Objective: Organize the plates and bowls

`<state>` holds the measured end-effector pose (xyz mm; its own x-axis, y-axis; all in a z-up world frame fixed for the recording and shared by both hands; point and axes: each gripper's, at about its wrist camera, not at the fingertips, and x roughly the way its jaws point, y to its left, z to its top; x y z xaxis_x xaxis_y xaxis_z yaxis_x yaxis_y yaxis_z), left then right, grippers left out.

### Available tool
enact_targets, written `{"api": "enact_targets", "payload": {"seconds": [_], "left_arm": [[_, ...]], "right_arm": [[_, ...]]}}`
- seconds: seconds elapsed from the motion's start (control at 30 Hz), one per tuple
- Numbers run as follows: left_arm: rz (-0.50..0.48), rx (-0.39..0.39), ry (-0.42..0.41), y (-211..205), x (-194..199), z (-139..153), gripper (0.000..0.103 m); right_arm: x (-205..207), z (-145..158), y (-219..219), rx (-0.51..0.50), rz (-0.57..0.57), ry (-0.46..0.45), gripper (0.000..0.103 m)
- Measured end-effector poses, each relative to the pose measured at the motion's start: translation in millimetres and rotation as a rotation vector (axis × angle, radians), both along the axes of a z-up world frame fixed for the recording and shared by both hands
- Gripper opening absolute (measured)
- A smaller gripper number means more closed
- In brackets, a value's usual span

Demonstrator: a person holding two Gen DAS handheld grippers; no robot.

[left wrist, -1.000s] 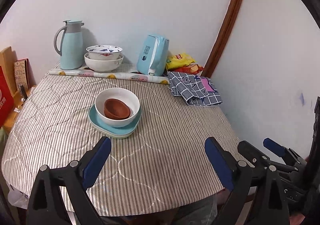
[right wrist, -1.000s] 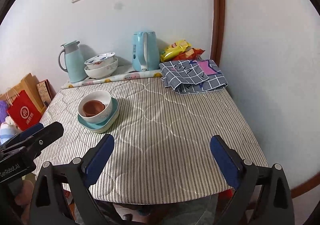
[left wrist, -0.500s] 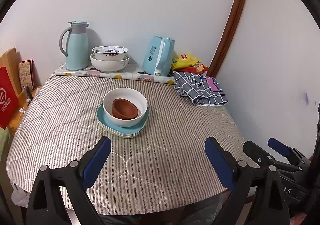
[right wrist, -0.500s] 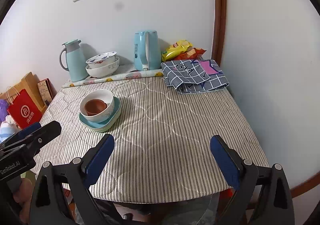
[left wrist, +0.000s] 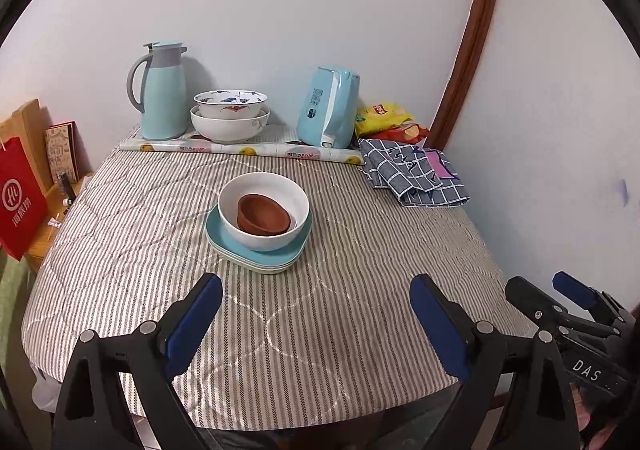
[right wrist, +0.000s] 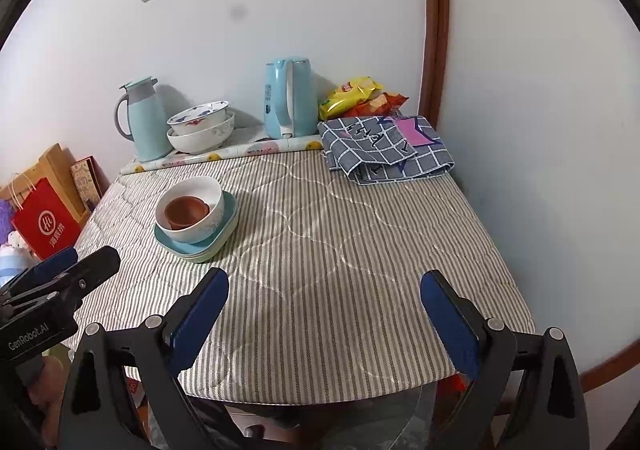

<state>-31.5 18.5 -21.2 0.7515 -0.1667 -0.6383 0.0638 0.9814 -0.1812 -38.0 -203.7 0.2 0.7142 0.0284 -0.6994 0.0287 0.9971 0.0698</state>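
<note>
- Nearest: I am holding the left gripper (left wrist: 316, 314) over the near table edge, jaws spread wide, nothing between them.
- The right gripper (right wrist: 324, 310) is sitting likewise at the near edge, jaws wide apart and gripping nothing.
- Each wrist view is catching the other gripper at its margin; lettering "DAS" is showing on the right one, "GenRobot.AI" on the left one.
- The table (left wrist: 320, 330), under a striped quilted cover, is lying bare between the grippers and the stack.
- Mid-table, left of centre: the brown bowl (left wrist: 263, 214) is sitting inside the white bowl (left wrist: 264, 209), which is resting on the teal plates (left wrist: 256, 254). I am counting at least two plates; the exact number is unclear.
- My judgement: this stack is looking nested and finished, so the task is reading as nearly or fully done; both grippers are well apart from it.
- Far right: a checked cloth (right wrist: 384, 149) is lying folded, with snack bags (right wrist: 360, 97) behind it; their print is too small to read.
- Far edge: two patterned bowls (left wrist: 230, 115) are sitting nested between the jug (left wrist: 162, 89) and the kettle (left wrist: 328, 105). Whether these belong to the task, I cannot tell.
- The kettle is carrying a label with a QR code; its text is unreadable.
- Beside the table, left: a red bag (right wrist: 46, 226) is showing a white round logo and characters I cannot make out.
</note>
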Motion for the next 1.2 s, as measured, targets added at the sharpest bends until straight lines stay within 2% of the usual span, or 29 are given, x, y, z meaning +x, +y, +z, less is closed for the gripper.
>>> {"api": "enact_targets", "payload": {"seconds": [1.2], "left_arm": [[-0.014, 0.009, 0.002, -1.0, 0.1, 2.5, 0.095]], "right_arm": [[0.0, 2.0, 1.8, 0.003, -0.002, -0.002, 0.096]]}}
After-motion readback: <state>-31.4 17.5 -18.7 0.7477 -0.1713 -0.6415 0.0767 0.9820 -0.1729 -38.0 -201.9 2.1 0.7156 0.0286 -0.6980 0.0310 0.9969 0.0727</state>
